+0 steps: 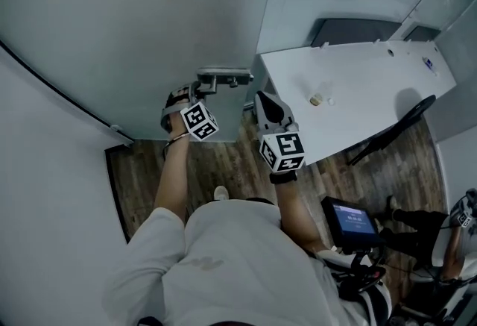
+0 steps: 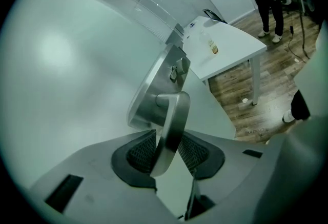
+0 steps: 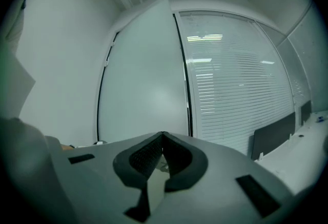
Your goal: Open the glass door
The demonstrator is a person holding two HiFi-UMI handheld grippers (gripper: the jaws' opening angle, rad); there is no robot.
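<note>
The frosted glass door fills the upper left of the head view. Its metal lever handle sticks out near the door's edge. My left gripper is shut on that handle. In the left gripper view the handle runs between the two pads, which press on it from both sides, and its round mounting plate lies behind. My right gripper hovers just right of the handle, shut and holding nothing. In the right gripper view its pads meet, facing the door panel and its dark edge.
A white table with a small bottle stands right of the door, a black chair beside it. A person stands at the far right near a screen. Window blinds sit beside the door. The floor is wood.
</note>
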